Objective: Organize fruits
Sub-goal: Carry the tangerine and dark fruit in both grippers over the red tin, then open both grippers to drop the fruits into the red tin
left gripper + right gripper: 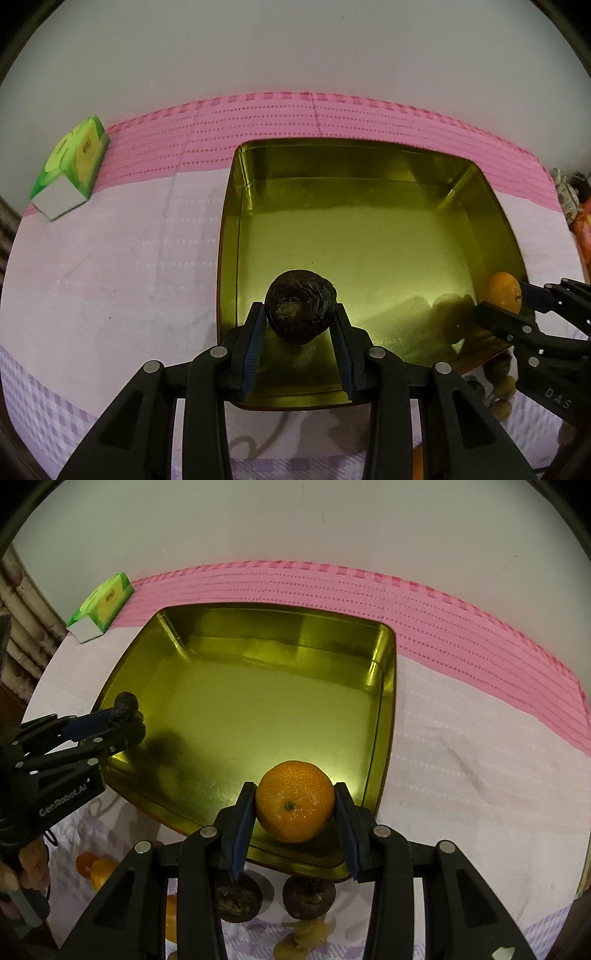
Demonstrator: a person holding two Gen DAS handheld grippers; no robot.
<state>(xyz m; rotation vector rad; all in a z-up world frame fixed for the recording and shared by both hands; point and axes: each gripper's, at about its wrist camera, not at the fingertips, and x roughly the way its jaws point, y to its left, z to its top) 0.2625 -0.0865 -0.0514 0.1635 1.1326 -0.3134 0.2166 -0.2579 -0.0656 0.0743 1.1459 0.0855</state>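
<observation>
A plain white wall backs a table under a pink-and-lilac checked cloth [110, 266]. At its middle sits a shiny gold square metal tin [384, 716], with nothing lying in it. The left gripper [300, 325] clamps a wrinkled dark brown round fruit [300, 312] over the tin's 6 o'clock edge. The right gripper [295, 808] clamps a round orange mandarin [294, 800] near the tin's 5 o'clock corner. Let go from this height, either fruit would probably roll on the slick floor or bounce over the rim.

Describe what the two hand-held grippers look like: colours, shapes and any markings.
Both are built alike. The left hand-held gripper and the right hand-held gripper are matte black plastic, with angular linkage arms that have cut-out openings and are joined by round silver rivets. Each has two flat fingers faced with ribbed dark blue pads. White lettering on the left one's body reads "GenRobot.AI". No cables or sleeves are clearly visible.
</observation>
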